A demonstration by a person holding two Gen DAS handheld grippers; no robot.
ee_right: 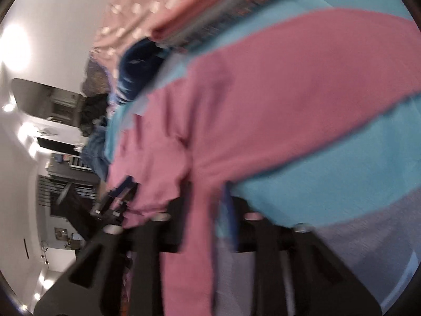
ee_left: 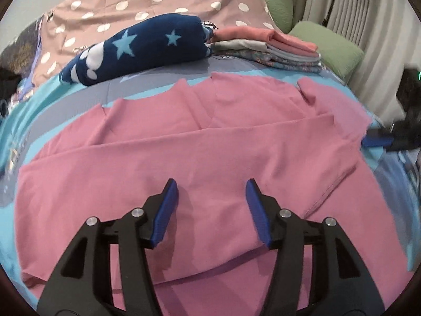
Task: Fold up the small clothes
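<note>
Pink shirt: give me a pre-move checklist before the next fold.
1. Left gripper open above the pink shirt: ok.
2. Right gripper clamping shirt fabric: appears so, but the view is blurred; cannot tell.
3. Shirt flat: not ok, creases and a partly folded layer show.
4. Folded stack apart from shirt: ok.
5. Star blanket off the shirt: ok.

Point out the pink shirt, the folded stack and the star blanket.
pink shirt [ee_left: 200,147], left wrist view, on the flat middle of its body.
folded stack [ee_left: 276,46], left wrist view, on the layered front edges.
star blanket [ee_left: 147,50], left wrist view, on the navy fabric between the two stars.
</note>
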